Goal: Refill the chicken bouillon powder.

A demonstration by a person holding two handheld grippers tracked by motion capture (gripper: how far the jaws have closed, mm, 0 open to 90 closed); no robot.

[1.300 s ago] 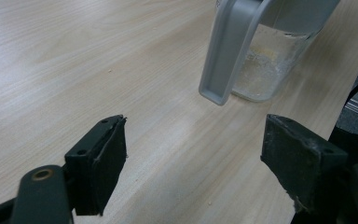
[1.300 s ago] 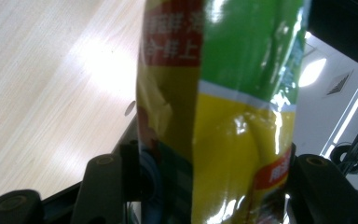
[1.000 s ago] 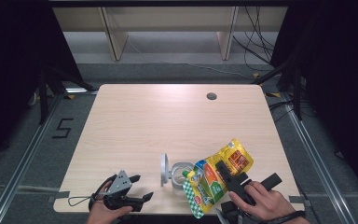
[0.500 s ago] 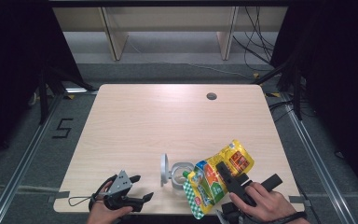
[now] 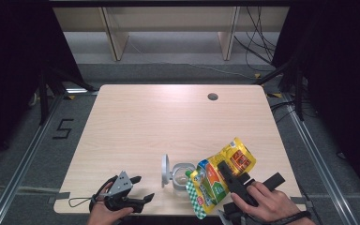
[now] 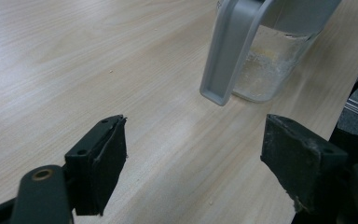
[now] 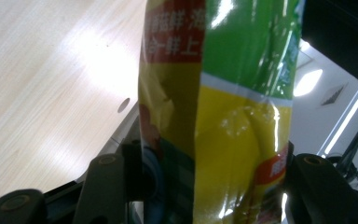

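Yellow and green crinkly snack bag (image 5: 218,180) is sitting near the table's (image 5: 168,122) front edge, squeezed by the right gripper (image 5: 232,180), tipping over a clear plastic jug (image 5: 182,174). Left gripper (image 5: 138,199) is resting open, holding nothing.

Item: my snack bag (image 7: 223,116), red band printed with white Chinese characters (partly readable: 鲜, 上). Floor marking (image 5: 62,128): "5", beyond tabletop's left edge.
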